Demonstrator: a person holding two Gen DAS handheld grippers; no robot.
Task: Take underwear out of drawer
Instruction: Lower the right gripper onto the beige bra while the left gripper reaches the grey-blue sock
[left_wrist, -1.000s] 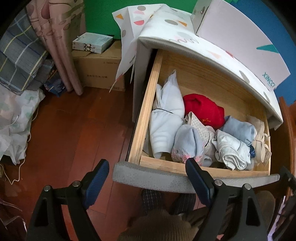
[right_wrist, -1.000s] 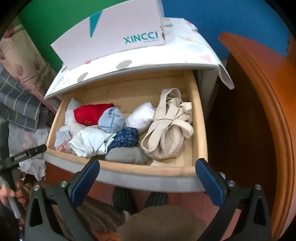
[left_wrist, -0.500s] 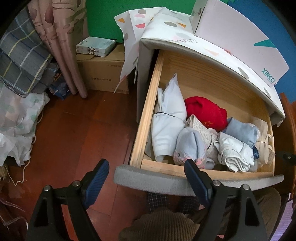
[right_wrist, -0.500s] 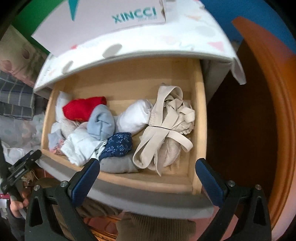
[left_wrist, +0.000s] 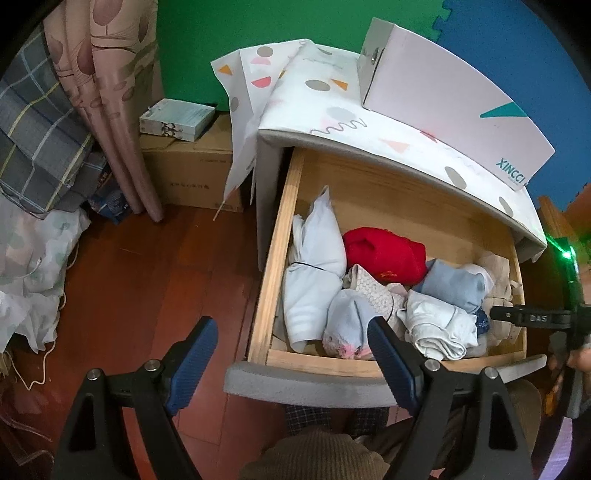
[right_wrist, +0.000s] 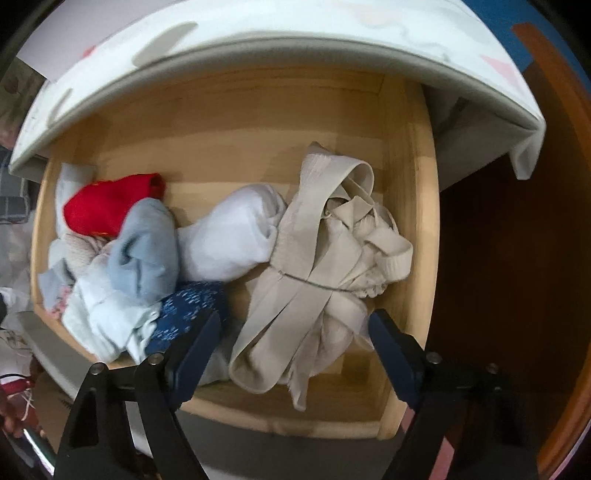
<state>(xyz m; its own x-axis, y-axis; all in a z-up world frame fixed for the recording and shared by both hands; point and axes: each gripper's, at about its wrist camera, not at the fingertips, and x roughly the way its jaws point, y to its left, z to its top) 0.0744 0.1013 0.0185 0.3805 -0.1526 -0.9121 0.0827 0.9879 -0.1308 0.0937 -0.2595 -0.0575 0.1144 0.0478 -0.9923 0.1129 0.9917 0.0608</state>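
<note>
Right wrist view looks almost straight down into the open drawer (right_wrist: 421, 206), and the right gripper (right_wrist: 291, 332) hangs over its front right part, directly above the beige strappy bundle (right_wrist: 332, 258). That bundle runs from the back of the drawer toward the front lip, so its long axis lies across the line between the two fingers (right_wrist: 391, 343), its lower end sitting between them but not yet pressed. The fingers have just been closing from their widest and stand at a middling gap. A dark blue patterned roll (right_wrist: 188, 306) lies just beside the left finger. The left gripper (left_wrist: 291, 354), fingers wide and empty, hovers outside the drawer's front left corner, farther from the bundle.
</note>
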